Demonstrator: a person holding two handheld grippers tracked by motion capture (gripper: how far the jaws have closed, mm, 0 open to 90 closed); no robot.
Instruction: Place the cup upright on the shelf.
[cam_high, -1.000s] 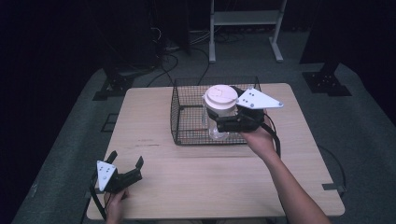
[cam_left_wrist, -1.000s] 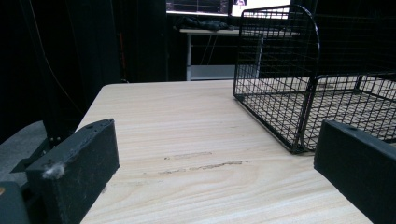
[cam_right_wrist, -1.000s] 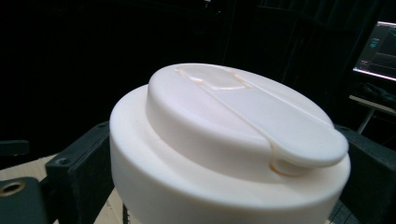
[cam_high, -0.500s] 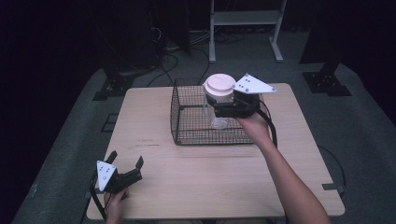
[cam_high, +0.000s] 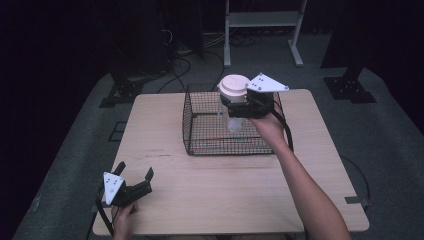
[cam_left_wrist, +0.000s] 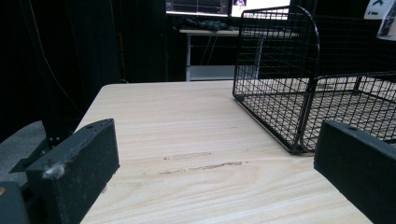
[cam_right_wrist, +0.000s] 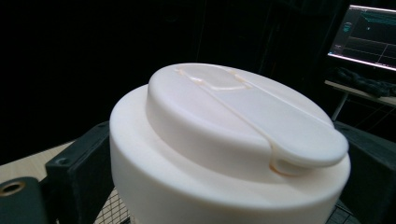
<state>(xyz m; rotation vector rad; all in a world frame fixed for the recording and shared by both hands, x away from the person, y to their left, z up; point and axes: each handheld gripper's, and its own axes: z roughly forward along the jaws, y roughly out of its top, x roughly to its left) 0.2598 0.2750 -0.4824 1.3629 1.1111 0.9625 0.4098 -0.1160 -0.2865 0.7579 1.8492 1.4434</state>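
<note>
A clear jar with a cream lid (cam_high: 235, 88) hangs upright above the black wire basket (cam_high: 200, 142) in the high view. My right gripper (cam_high: 239, 106) is shut on the jar just below its lid, over the basket's far right part. The cream lid (cam_right_wrist: 233, 135) spreads between the two black jaws in the right gripper view. My left gripper (cam_high: 135, 176) rests open at the table's near left corner, nothing between its jaws. In the left gripper view the basket (cam_left_wrist: 299, 93) stands ahead and to the right.
The light wooden table (cam_high: 225, 195) has free room in front of the basket and on its left side. A metal stand (cam_high: 260, 25) and cables lie on the dark floor beyond the far edge. A monitor (cam_right_wrist: 369, 37) glows at the far right.
My right gripper has carried the jar away from me and a little higher, from the basket's right side toward its far right part. The left gripper has not moved.
</note>
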